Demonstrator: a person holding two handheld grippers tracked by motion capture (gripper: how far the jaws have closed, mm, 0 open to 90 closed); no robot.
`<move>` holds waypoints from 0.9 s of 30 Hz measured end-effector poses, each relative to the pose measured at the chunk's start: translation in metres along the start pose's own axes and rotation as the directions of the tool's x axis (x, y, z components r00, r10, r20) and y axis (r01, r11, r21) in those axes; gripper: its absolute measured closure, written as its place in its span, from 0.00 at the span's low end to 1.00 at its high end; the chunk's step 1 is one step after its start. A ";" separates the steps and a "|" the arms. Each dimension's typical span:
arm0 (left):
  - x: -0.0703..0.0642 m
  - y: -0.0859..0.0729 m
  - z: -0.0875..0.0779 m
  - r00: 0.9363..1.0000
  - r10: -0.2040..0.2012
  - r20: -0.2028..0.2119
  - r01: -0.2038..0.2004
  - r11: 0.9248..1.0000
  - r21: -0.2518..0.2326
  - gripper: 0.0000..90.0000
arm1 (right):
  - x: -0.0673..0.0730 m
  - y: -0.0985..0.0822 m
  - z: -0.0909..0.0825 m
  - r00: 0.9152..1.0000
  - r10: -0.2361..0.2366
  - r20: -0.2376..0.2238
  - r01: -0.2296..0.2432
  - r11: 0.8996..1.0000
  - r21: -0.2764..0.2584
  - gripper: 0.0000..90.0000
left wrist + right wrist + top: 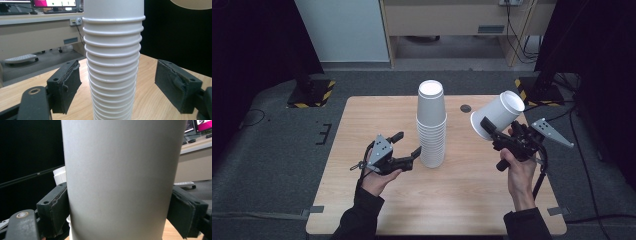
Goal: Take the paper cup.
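Right claw (490,129) tight on unmarked white cup (498,114) — left claw (408,144) wide, astride cup stack (431,125).

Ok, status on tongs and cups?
Left tongs open around cup stack, pads clear. Right tongs shut on single cup, lifted, tilted. Nothing in the way.
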State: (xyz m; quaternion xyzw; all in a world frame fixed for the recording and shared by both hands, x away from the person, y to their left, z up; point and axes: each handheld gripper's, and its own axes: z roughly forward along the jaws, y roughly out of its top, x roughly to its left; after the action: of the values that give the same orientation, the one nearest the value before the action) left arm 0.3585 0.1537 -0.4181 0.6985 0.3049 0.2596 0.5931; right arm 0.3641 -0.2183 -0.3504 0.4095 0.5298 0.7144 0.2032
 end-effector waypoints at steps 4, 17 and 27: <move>-0.003 -0.004 0.002 1.000 0.002 0.004 -0.002 1.000 0.007 0.23 | -0.003 -0.007 -0.003 1.000 0.015 0.006 -0.015 1.000 0.009 0.17; -0.011 -0.011 0.006 0.999 0.000 0.032 -0.001 0.999 0.033 0.24 | -0.016 -0.033 -0.018 0.994 0.106 0.038 -0.107 0.994 0.016 0.17; -0.015 -0.017 0.009 0.999 0.009 0.041 -0.010 1.000 0.023 0.25 | -0.021 -0.046 -0.022 0.989 0.135 0.065 -0.136 0.991 0.007 0.17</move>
State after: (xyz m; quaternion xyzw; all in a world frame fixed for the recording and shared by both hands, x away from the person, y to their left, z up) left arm 0.3530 0.1382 -0.4362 0.7120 0.2925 0.2444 0.5897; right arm 0.3519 -0.2304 -0.4034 0.4687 0.4981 0.7098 0.1688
